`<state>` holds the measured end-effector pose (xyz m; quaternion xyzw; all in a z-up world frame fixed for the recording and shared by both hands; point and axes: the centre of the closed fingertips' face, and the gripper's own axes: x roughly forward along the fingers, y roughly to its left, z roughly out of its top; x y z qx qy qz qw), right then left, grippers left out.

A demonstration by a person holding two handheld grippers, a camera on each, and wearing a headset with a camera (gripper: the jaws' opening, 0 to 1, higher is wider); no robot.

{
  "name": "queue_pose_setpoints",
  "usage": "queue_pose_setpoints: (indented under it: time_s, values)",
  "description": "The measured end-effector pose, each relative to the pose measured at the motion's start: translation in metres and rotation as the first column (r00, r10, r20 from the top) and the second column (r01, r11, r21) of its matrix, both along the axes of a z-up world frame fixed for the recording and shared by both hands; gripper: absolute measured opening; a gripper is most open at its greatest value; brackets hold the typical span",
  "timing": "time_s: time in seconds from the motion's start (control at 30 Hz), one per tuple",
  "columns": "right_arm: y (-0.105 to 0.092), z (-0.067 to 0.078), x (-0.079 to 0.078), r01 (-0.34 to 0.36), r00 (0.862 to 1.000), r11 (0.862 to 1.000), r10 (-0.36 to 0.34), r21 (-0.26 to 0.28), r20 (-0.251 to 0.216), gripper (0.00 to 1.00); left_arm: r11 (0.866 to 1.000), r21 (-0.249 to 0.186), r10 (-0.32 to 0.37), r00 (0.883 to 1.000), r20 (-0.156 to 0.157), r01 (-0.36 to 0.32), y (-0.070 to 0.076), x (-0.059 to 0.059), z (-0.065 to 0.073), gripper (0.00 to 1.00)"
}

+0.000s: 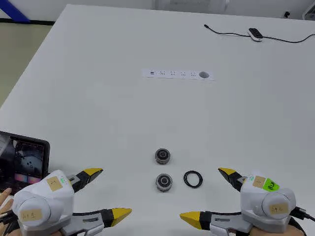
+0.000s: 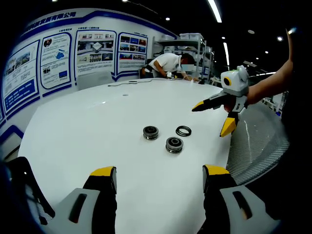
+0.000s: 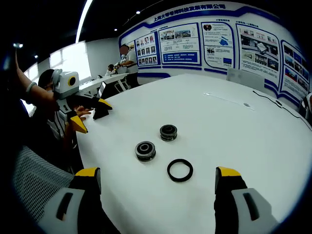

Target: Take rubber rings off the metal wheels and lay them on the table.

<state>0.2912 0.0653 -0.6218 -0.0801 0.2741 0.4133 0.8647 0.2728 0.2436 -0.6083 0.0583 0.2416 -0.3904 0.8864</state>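
Note:
Two metal wheels lie on the white table: the farther wheel and the nearer wheel. A loose black rubber ring lies flat to the right of the nearer wheel. My left gripper is open at the near left, a hand's width from the wheels. On the other side my right gripper is open too, just right of the ring. Neither holds anything.
A white power strip lies mid-table. At the far right sits a small white device on a black cable. A dark tablet stands at the near left edge. People stand at the table's far end.

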Motion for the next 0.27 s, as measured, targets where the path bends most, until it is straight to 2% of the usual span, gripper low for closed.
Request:
queue_pose_setpoints:
  time_s: [0.27]
  values:
    - [0.0018,-0.0003,-0.0013,0.002,1.0,1.0,-0.002,0.005,-0.008,0.98,1.0,0.004,-0.002,1.0,0.002,0.002,0.0007,0.0021,0.0014,0.73]
